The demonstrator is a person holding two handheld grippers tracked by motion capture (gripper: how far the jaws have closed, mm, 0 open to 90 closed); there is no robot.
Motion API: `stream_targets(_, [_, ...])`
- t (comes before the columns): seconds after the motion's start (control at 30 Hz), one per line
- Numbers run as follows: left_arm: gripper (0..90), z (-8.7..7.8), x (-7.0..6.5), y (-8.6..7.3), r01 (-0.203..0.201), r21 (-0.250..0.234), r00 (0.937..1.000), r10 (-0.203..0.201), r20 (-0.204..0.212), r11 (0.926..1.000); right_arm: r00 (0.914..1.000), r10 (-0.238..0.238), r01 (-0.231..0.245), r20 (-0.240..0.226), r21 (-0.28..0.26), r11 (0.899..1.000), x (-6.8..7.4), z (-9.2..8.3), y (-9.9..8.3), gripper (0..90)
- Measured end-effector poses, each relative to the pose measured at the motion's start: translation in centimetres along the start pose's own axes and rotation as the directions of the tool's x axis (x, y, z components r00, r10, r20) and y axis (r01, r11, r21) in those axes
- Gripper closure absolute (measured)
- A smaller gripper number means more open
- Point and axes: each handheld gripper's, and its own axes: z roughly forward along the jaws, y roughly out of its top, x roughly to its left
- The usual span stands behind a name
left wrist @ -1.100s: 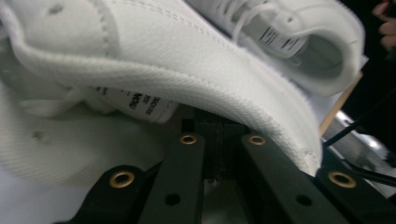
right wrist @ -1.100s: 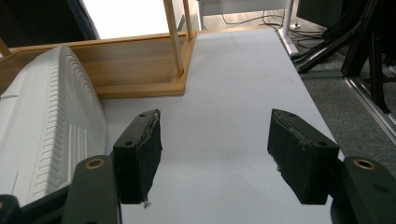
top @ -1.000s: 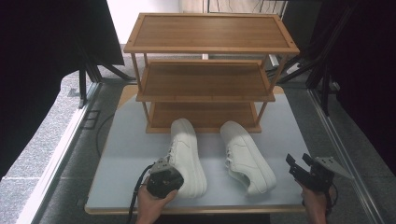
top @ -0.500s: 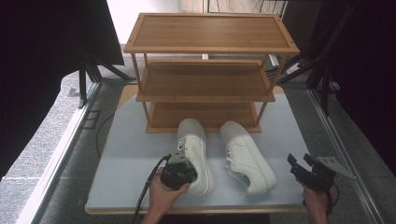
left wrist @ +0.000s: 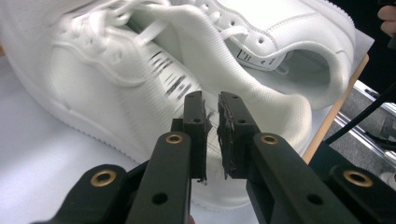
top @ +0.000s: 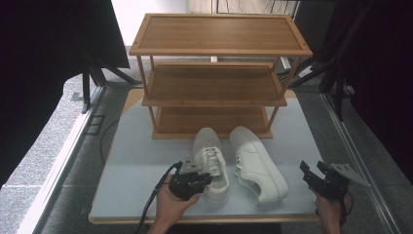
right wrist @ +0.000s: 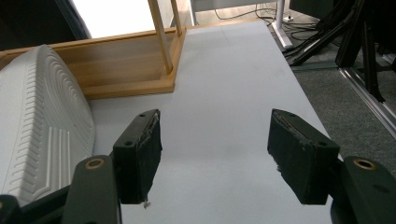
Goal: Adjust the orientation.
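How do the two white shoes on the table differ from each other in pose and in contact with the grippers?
The left shoe points straight toward the wooden rack; the right shoe lies angled. The left gripper is at the left shoe's heel, its jaws just opening, a narrow gap between them; the right shoe lies apart from the open right gripper. Both are white lace-up sneakers.

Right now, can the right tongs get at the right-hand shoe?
Probably yes: the right tongs stand open beside the right-hand shoe, with only bare table between them.
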Motion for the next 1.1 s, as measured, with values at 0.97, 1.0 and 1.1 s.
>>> stream_targets(0.97, [90.0, 1.6, 1.6, -0.9, -0.014, 0.065, 0.9985, 0.017, -0.051, 0.9978, 0.9988, 0.008, -0.008, 0.047, 0.011, 1.000, -0.2, -0.3, -0.5, 35.1])
stream_targets(1.0, [90.0, 1.3, 1.9, -1.1, -0.006, 0.060, 0.9989, 0.009, -0.047, 0.9982, 0.9987, 0.007, -0.007, 0.051, 0.013, 1.000, -0.2, -0.3, -0.6, 35.1])
stream_targets(1.1, [90.0, 0.5, 2.7, -1.3, 0.004, 0.076, 0.9993, -0.002, -0.037, 0.9971, 0.9983, 0.008, -0.009, 0.059, 0.017, 1.000, 0.0, -0.2, -0.7, 35.1])
